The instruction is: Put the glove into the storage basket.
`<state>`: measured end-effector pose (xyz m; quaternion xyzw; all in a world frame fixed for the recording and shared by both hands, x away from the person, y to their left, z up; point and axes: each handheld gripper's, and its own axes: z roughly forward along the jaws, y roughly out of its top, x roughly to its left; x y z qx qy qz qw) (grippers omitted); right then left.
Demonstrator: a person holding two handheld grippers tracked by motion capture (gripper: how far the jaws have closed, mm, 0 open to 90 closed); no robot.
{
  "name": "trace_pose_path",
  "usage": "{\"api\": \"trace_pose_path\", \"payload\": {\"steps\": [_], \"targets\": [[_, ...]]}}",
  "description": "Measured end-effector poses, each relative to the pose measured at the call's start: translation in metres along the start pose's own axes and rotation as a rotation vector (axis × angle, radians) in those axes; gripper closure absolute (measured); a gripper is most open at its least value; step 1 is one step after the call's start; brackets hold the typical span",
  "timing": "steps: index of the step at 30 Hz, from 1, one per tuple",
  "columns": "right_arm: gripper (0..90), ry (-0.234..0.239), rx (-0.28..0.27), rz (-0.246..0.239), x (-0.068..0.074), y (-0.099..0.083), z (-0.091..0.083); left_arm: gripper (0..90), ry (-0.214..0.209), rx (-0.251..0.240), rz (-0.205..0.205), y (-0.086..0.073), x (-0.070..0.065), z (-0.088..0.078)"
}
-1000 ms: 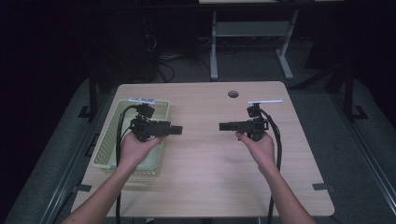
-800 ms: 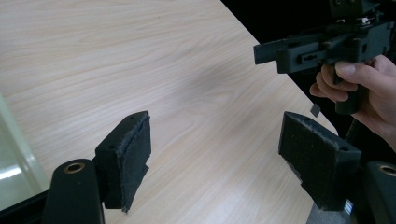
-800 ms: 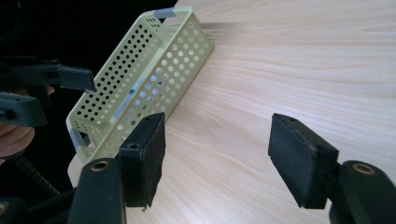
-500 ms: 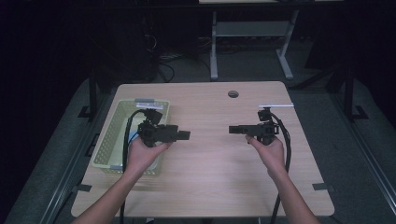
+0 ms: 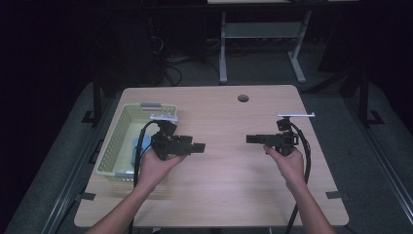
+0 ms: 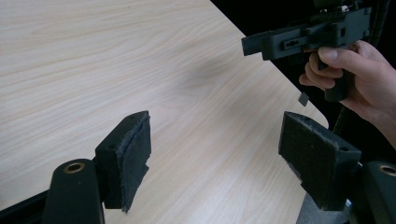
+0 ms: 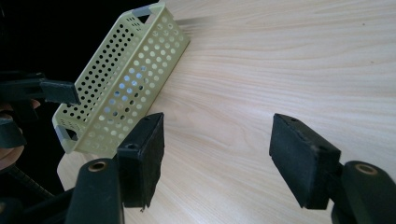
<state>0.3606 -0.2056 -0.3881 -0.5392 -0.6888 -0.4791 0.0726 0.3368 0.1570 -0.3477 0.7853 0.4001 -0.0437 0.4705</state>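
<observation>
Left gripper (image 5: 197, 146) just right of basket (image 5: 113, 146), fingers apart, empty. Right gripper (image 5: 253, 139) well right of basket, fingers apart, empty. Blue item (image 5: 135, 150) inside basket on bench (image 5: 229, 180). Judged: no grasp begun.

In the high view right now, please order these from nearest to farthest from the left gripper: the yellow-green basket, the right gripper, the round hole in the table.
From the left gripper:
1. Yellow-green basket, just beside it at the table's left.
2. Right gripper, facing it across the middle.
3. Round hole in the table, toward the far edge.
</observation>
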Motion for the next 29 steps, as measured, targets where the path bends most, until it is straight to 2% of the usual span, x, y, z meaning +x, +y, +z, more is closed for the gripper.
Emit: {"api": "trace_pose_path", "payload": {"steps": [8, 14, 29], "targets": [[34.9, -0.016, -0.012, 0.020, -0.011, -0.008, -0.011, 25.1, -0.020, 0.010, 0.010, -0.005, -0.008, 0.011], [34.8, -0.033, -0.019, 0.039, -0.021, -0.016, -0.020, 25.1, -0.026, 0.027, 0.033, -0.010, -0.015, 0.021], [32.6, -0.058, -0.036, 0.077, -0.045, -0.042, -0.040, 25.0, -0.059, 0.037, 0.032, -0.028, -0.024, 0.037]]}}
